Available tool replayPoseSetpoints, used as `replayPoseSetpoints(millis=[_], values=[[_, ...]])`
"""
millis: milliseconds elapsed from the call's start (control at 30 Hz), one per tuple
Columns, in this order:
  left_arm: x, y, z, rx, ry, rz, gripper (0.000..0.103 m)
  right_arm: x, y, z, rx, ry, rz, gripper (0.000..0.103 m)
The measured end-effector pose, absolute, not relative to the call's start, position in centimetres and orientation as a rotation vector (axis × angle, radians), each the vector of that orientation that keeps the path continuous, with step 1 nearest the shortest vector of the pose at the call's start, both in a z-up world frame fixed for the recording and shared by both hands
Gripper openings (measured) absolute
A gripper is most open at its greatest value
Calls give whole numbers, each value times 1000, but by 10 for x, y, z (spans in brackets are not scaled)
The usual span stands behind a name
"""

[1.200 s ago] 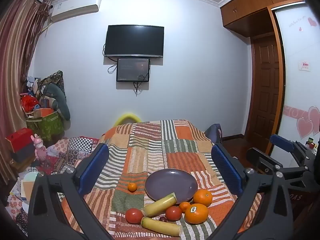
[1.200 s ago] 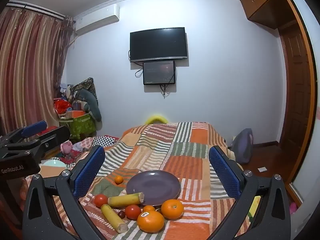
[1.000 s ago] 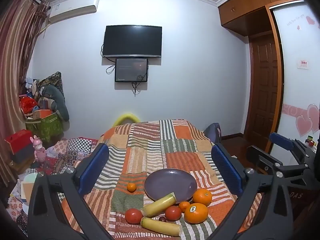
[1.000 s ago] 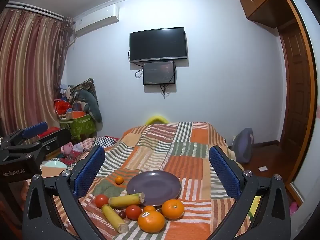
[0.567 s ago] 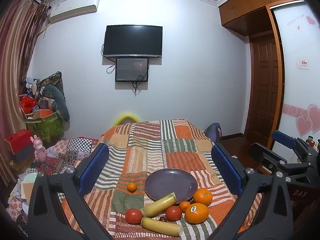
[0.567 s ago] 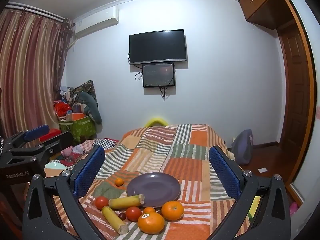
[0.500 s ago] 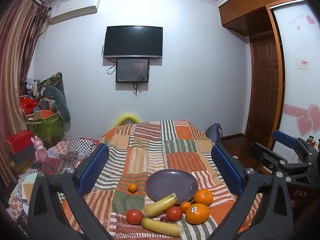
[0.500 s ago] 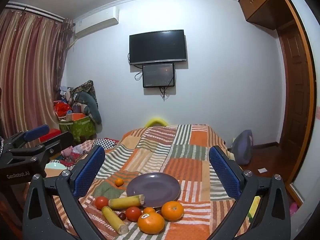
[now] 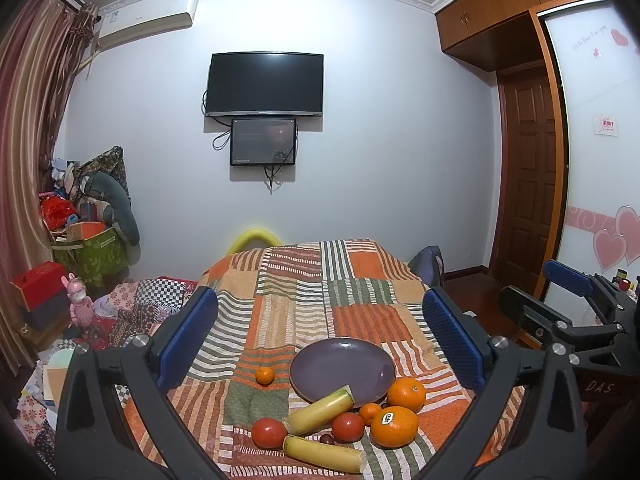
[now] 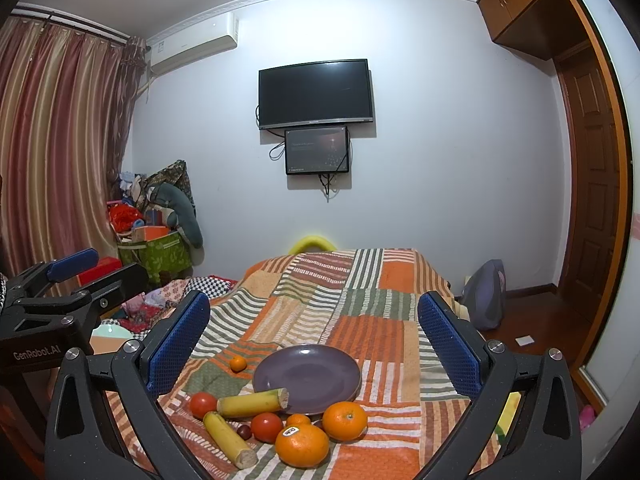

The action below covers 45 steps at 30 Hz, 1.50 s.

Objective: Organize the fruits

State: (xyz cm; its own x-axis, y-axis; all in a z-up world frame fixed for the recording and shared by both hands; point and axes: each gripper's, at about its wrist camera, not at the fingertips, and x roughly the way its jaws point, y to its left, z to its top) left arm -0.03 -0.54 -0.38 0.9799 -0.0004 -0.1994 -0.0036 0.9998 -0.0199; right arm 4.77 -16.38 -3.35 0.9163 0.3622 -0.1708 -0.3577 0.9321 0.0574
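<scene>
An empty purple plate (image 9: 342,364) (image 10: 307,372) lies on the striped patchwork cloth (image 9: 304,304). In front of it sit two large oranges (image 9: 394,426) (image 10: 345,420), a small mandarin (image 9: 370,413), two red tomatoes (image 9: 269,433) (image 10: 267,427), two banana pieces (image 9: 320,406) (image 10: 229,438) and a dark small fruit (image 10: 244,432). Another mandarin (image 9: 265,375) (image 10: 238,363) lies alone to the plate's left. My left gripper (image 9: 320,336) and right gripper (image 10: 314,336) both hover open above the table, holding nothing.
A wall TV (image 9: 264,84) hangs behind the table. Bags, boxes and cushions (image 9: 88,232) pile up at the left by the curtain. A wooden door (image 9: 528,168) and a grey bag (image 10: 486,296) stand at the right.
Both views have barely shifted; the grippers stay open and the fruit has not moved.
</scene>
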Motion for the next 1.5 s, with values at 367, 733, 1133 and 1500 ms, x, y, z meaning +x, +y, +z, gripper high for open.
replayPoseSetpoints(millis=[367, 733, 1133, 1500], values=[[0, -5, -2, -23, 203, 2, 103, 47, -164, -33, 24, 180, 371, 103], [-1, -4, -1, -23, 202, 0, 103, 47, -163, -33, 27, 178, 370, 103], [-1, -3, -1, -22, 205, -1, 103, 48, -163, -33, 28, 178, 371, 103], [1, -2, 1, -26, 211, -7, 103, 48, -163, -34, 28, 185, 385, 103]])
